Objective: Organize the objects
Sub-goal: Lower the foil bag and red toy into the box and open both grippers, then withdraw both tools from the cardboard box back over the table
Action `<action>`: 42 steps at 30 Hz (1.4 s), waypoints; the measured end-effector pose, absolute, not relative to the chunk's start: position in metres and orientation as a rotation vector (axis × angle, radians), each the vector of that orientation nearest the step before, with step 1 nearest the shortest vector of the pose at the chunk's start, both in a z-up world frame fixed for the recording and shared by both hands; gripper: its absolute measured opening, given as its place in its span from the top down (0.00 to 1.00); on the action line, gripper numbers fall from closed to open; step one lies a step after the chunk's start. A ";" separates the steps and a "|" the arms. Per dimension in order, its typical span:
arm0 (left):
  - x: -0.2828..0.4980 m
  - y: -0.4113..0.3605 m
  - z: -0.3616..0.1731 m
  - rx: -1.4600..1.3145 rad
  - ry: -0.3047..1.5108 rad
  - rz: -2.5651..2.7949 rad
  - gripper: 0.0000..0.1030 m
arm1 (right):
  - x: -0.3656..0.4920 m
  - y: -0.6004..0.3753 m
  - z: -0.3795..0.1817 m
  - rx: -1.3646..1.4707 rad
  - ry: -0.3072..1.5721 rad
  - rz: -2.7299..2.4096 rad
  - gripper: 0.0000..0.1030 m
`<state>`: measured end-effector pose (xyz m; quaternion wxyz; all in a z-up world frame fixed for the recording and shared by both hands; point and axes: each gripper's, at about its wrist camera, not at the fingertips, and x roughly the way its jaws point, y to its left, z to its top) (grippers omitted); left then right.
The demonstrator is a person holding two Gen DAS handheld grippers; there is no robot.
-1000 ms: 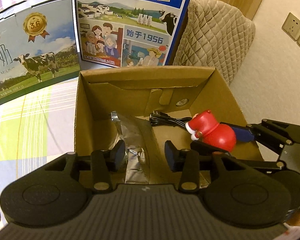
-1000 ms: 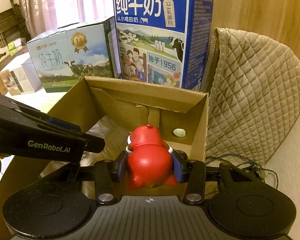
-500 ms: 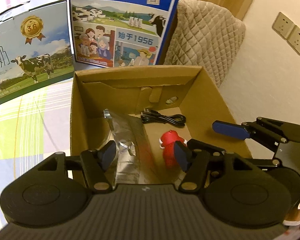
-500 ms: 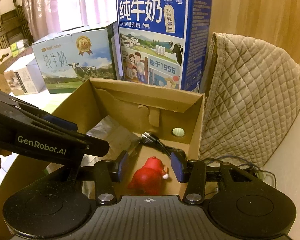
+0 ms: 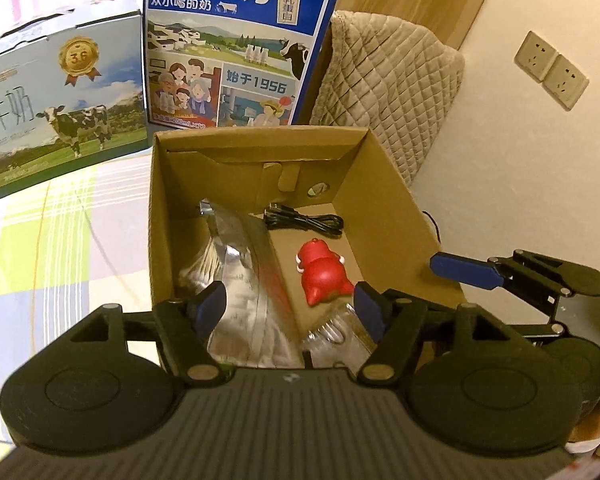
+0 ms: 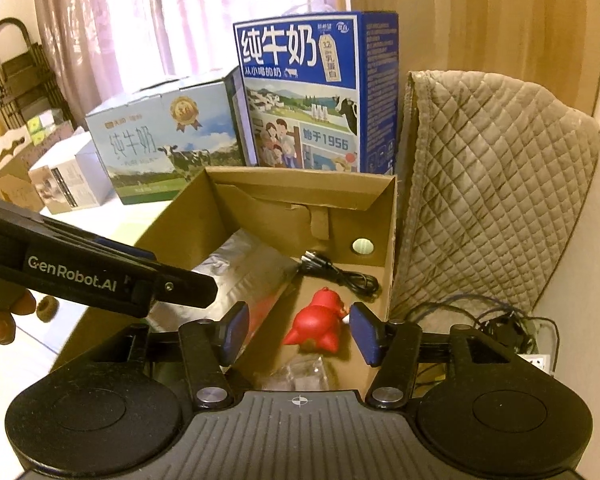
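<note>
An open cardboard box (image 5: 384, 208) (image 6: 390, 240) holds a red toy figure (image 5: 322, 278) (image 6: 316, 320) lying on its floor. A silver foil pouch (image 5: 242, 276) (image 6: 240, 264) leans inside at the left, and a coiled black cable (image 5: 304, 220) (image 6: 340, 272) lies at the back. A clear plastic packet (image 5: 336, 332) (image 6: 300, 374) sits near the front wall. My left gripper (image 5: 290, 306) hovers open above the box's near edge. My right gripper (image 6: 298, 330) is open above the toy, with nothing between its fingers, and shows at the box's right side (image 5: 500, 276) in the left wrist view.
A blue milk carton box (image 5: 240, 40) (image 6: 316, 92) and a pale milk box (image 5: 60, 96) (image 6: 168, 144) stand behind the cardboard box. A quilted beige cover (image 5: 388, 88) (image 6: 492, 184) is at the right, with tangled cables (image 6: 488, 320) below it. Wall sockets (image 5: 552, 70) are at the far right.
The right gripper opened and let the red toy drop into the box, then rose away. The toy now lies on the box floor. Both grippers pulled back slightly.
</note>
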<state>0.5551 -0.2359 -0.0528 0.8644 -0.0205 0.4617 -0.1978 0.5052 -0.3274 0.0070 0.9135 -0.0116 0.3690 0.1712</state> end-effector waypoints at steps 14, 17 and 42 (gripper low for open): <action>0.492 -0.198 -0.026 -0.100 0.925 -0.385 0.23 | 0.441 -0.325 0.030 0.056 0.723 0.354 0.40; 0.478 -0.189 -0.021 -0.106 0.922 -0.373 0.22 | 0.427 -0.323 0.035 0.067 0.713 0.352 0.38; 0.383 -0.111 -0.019 -0.135 0.948 -0.271 0.19 | 0.346 -0.282 0.043 0.114 0.734 0.389 0.32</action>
